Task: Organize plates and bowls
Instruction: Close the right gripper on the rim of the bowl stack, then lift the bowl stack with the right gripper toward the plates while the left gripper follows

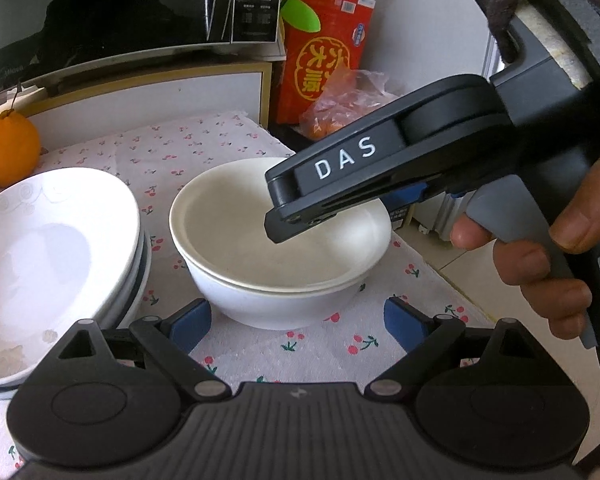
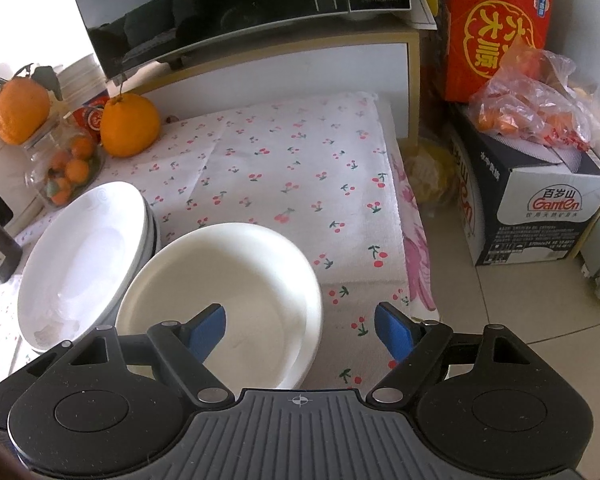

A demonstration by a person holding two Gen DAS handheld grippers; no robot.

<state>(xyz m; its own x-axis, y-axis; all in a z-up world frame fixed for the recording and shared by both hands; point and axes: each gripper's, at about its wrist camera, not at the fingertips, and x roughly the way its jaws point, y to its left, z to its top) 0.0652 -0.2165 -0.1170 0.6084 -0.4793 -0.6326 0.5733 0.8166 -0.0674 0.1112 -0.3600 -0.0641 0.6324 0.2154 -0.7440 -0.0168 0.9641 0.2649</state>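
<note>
Black right gripper (image 1: pixel 278 216) reads "DAS"; box (image 2: pixel 548 216) reads "Ganten".

Left wrist view: looks forward and down, close over the stacked bowls (image 1: pixel 280 240), with the right gripper (image 1: pixel 300 208) entering from the right. Right wrist view: steeper, from above the same bowls (image 2: pixel 228 292). Both share the plate stack (image 1: pixel 56 256), cherry-print cloth (image 1: pixel 204 148) and microwave (image 1: pixel 112 12).

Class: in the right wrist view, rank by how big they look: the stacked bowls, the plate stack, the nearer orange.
1. stacked bowls
2. plate stack, close to the bowls; nearness makes this unsure
3. nearer orange, clearly smallest
</note>
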